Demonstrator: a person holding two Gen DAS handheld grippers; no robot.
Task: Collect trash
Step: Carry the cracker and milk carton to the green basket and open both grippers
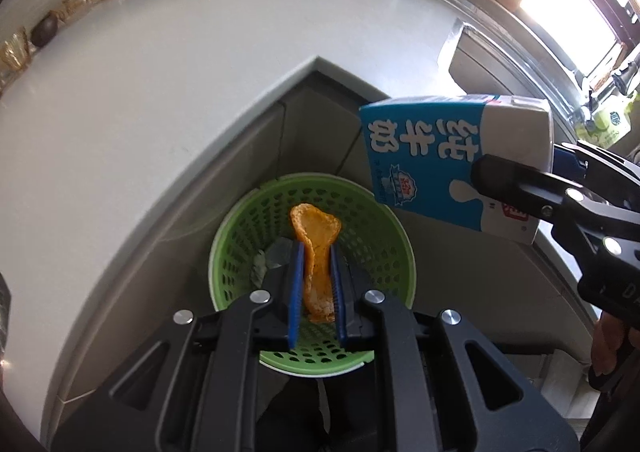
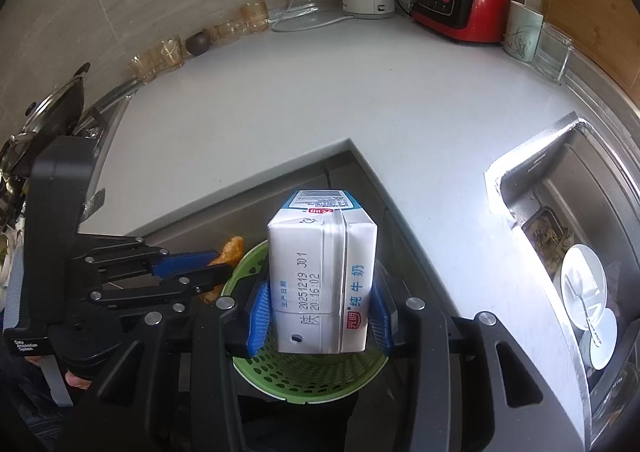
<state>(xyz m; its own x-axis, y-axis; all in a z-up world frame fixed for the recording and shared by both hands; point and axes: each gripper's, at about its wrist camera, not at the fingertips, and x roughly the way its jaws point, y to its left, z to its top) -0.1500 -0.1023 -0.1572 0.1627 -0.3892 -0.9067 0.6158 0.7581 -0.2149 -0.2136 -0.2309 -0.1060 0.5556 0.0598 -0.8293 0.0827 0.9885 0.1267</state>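
Left hand-held gripper [image 1: 316,284] pinches my orange peel [image 1: 316,248] above the green basket [image 1: 240,252]; right hand-held gripper [image 2: 320,312] clamps the milk carton [image 2: 320,276] over that basket, below the tabletop [image 2: 280,92] corner.

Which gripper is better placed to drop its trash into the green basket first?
Left, probably. The left gripper holds the orange peel directly over the green basket. The right gripper, shut on the milk carton, is over the basket too, but the left wrist view shows the carton toward the rim.
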